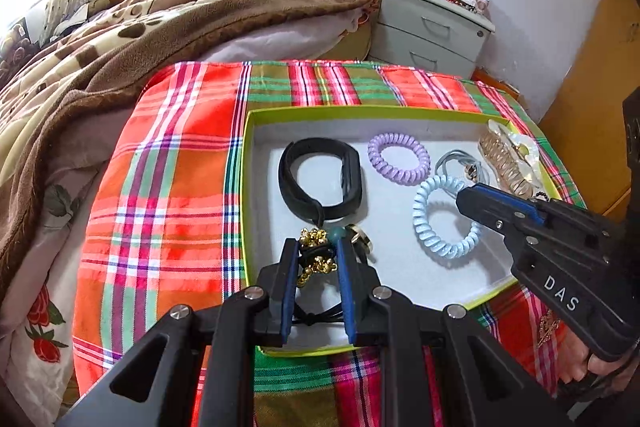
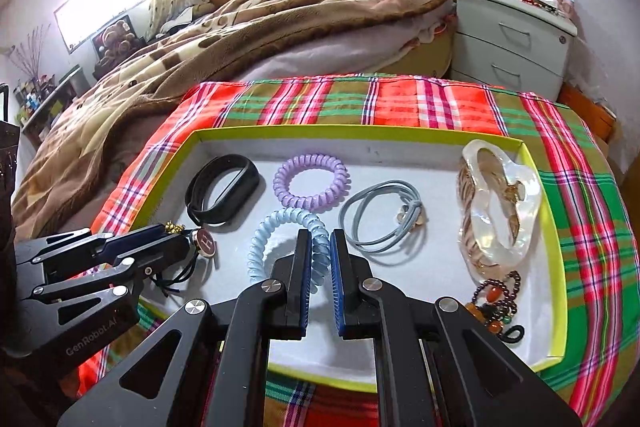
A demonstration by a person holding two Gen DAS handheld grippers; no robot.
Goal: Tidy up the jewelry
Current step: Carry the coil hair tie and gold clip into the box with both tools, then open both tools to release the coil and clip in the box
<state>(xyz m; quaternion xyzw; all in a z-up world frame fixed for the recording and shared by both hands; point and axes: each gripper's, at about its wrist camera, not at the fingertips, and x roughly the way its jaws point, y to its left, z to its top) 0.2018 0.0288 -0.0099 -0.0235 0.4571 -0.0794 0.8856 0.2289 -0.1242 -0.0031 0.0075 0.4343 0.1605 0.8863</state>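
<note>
A: Left wrist view?
B: Left tool [image 1: 318, 259] is partly closed, clamped on a black cord ornament with gold beads [image 1: 316, 261]. It sits at the near left of the green-rimmed box lid [image 1: 256, 115], just beside a round gold-rimmed charm [image 1: 362, 239]. A black wristband [image 1: 320, 179] lies behind it. Purple spiral hair tie [image 1: 399, 157] is further back, pale blue spiral hair tie [image 1: 444, 217] to the right. Right tool [image 1: 464, 197] comes in from the right, tips at the blue coil's far edge.
A: Right wrist view?
B: Right tool [image 2: 320, 247] has a narrow gap, its pads straddling the blue coil's [image 2: 264, 239] near right arc; I can't tell if they pinch it. Grey elastic hair tie [image 2: 380, 215] is just right of it. Pearly hair claw [image 2: 500, 203] is by the right wall, a dark bead bracelet [image 2: 496, 291] in front of it. Left tool [image 2: 176, 233] at left holds the ornament beside the charm [image 2: 207, 242], marked "H".
A: Support?
B: Lid sits on a plaid cloth [image 2: 400, 99], bed [image 2: 240, 19] behind.
</note>
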